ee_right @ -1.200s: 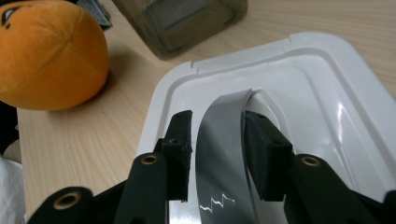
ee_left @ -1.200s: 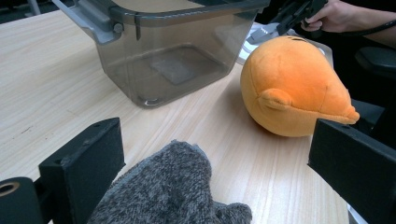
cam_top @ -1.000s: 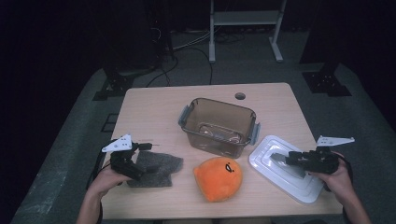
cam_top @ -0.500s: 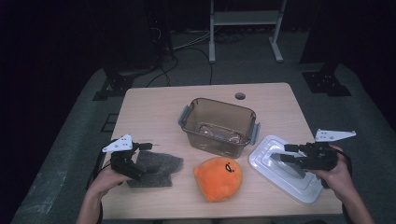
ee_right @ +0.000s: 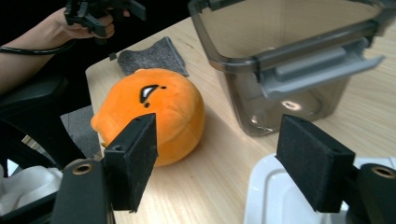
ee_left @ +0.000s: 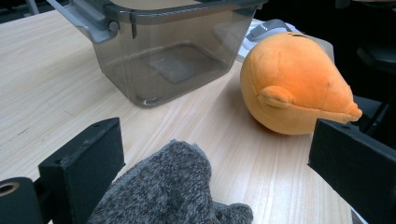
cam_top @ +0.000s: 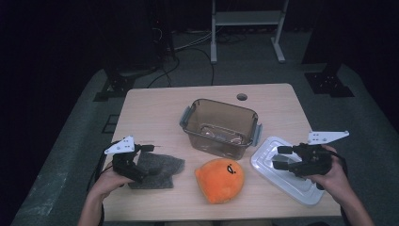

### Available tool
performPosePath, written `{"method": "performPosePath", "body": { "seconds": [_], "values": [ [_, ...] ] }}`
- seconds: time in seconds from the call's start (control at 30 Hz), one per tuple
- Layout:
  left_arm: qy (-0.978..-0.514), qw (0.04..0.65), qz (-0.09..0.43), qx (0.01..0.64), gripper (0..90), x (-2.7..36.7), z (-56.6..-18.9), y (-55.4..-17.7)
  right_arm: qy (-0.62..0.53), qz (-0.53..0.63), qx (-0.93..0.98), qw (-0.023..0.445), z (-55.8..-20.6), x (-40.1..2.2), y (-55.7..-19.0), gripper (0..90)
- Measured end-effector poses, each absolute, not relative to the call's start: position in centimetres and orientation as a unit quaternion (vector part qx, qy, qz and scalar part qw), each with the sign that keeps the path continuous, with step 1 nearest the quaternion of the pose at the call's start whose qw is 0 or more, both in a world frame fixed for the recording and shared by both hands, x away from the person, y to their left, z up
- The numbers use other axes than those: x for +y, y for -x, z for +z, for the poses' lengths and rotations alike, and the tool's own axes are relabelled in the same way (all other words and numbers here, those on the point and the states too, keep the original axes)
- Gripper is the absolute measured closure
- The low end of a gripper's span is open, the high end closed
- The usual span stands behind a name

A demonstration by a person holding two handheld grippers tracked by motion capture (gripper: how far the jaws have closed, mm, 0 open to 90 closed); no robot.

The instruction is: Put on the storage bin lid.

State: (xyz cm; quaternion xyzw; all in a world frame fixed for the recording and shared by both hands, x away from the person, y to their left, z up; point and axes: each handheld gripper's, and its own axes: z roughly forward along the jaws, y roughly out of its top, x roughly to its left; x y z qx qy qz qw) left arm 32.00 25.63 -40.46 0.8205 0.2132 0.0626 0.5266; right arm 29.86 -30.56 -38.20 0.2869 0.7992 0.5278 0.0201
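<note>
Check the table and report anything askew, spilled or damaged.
Nothing spilled or damaged. The white lid lies off the open container, slanted at the table's right front corner. The grey cloth is rumpled by the left gripper. The orange plush lies intact.

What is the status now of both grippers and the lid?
Left gripper open over grey cloth. Right gripper open, jaws just opening, nothing between. Lid flat on table. Nothing in the way.

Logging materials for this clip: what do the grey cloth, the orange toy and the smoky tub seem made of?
Grey knitted cloth: likely wool or fleece, fuzzy flecked surface. Round orange plush toy: soft fabric, visible seams, matte nap. Smoky see-through tub: apparently hard plastic, glossy, table visible through its walls.
</note>
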Motion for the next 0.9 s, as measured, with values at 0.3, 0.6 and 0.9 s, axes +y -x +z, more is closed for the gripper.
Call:
{"method": "performPosePath", "body": {
  "seconds": [0.3,0.6,0.9],
  "values": [
    [-0.82,0.526,0.064,0.215,2.8,25.7,-40.5,-32.0,-0.261,0.525,0.81,0.014,-37.1,-28.5,-29.1,24.9],
    [-0.82,0.527,0.065,0.215,2.8,25.7,-40.5,-32.0,-0.23,0.524,0.82,-0.002,-36.5,-25.9,-28.8,24.3],
    [-0.819,0.527,0.066,0.216,2.8,25.7,-40.6,-32.0,-0.195,0.511,0.837,-0.017,-36.3,-22.8,-29.2,24.4]
  ]
}}
